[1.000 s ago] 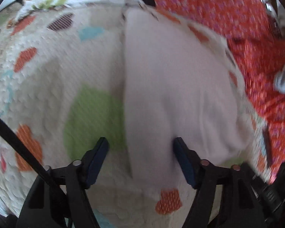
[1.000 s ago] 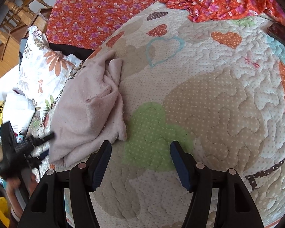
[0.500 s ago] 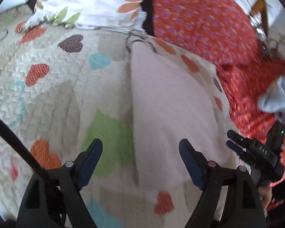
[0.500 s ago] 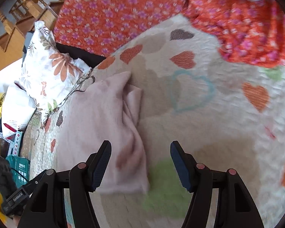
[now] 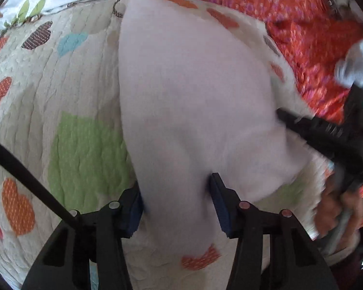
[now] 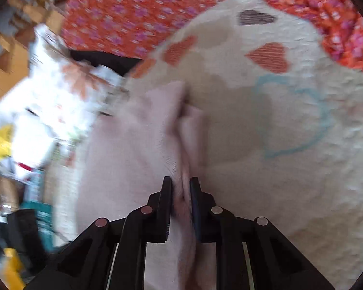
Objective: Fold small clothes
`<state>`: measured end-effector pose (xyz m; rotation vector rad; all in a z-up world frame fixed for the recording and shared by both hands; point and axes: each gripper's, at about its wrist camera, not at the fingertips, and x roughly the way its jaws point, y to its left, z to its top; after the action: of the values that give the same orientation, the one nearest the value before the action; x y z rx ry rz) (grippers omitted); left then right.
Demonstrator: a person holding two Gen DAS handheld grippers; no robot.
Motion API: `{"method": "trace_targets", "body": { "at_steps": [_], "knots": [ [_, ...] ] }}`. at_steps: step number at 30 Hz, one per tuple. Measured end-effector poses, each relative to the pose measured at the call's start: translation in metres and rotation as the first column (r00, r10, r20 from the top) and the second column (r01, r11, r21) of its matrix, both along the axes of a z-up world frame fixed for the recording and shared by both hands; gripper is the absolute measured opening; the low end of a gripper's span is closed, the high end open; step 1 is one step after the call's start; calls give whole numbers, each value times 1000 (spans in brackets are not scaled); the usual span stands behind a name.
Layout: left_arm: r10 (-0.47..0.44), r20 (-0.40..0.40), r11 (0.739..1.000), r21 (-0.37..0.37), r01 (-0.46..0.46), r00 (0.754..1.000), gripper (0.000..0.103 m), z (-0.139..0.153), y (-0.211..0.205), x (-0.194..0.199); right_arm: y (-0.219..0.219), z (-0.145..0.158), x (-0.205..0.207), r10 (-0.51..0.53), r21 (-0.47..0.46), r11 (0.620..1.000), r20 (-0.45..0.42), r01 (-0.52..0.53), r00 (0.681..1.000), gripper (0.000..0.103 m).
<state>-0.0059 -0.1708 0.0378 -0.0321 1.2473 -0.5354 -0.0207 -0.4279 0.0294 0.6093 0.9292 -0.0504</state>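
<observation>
Pinching a fold of pale pink cloth [image 6: 133, 159] in right gripper [image 6: 180, 188]; straddling its edge with left gripper [image 5: 175, 193], jaws parted wide, on quilt [image 5: 60, 77].

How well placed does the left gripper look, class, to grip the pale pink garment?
Probably yes: the left gripper stands open with the pale pink garment bulging between its fingers, nothing between. The right gripper already pinches another edge.

Soft matt pink cloth [image 5: 193, 101], stitched textured quilt [image 5: 36, 77]

Home bedroom: heart-patterned quilt [image 6: 290, 169], floral pillow [image 6: 60, 84], wooden railing [image 6: 19, 17].
</observation>
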Motion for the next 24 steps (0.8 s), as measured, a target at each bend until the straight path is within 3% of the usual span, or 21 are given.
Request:
{"method": "trace_targets", "body": {
  "at_steps": [2, 7, 9, 11, 12, 14, 18, 24],
  "knots": [
    [-29, 42, 999, 44, 27, 999, 50, 5, 1, -18, -7, 9, -15, -51, -43, 998, 5, 51, 999, 19],
    [7, 26, 1000, 18, -8, 1000, 54, 13, 18, -51, 1, 42, -51, -31, -70, 997, 105, 38, 994, 22],
    [35, 21, 999, 5, -35, 999, 54, 16, 26, -62, 18, 42, -53, 27, -105, 994, 87, -17, 996, 37],
    [62, 19, 998, -8, -62, 998, 54, 18, 34, -64, 33, 30, -52, 67, -131, 989, 37, -62, 997, 47],
    [78, 20, 997, -11, -77, 997, 54, 19, 37, -67, 39, 21, -51, 86, -126, 989, 9, -84, 996, 41],
    [108, 28, 994, -23, -108, 994, 54, 26, 49, -73, 42, 5, -51, 96, -123, 987, -60, -103, 994, 12],
    [151, 109, 988, 5, -152, 983, 61, 39, 72, -92, 26, -2, -68, 27, -61, 998, -82, -32, 996, 11],
    [183, 228, 976, 70, -204, 956, 63, 54, 93, -122, 25, 14, -96, -51, -118, 992, -100, 39, 994, 18]
  ]
}}
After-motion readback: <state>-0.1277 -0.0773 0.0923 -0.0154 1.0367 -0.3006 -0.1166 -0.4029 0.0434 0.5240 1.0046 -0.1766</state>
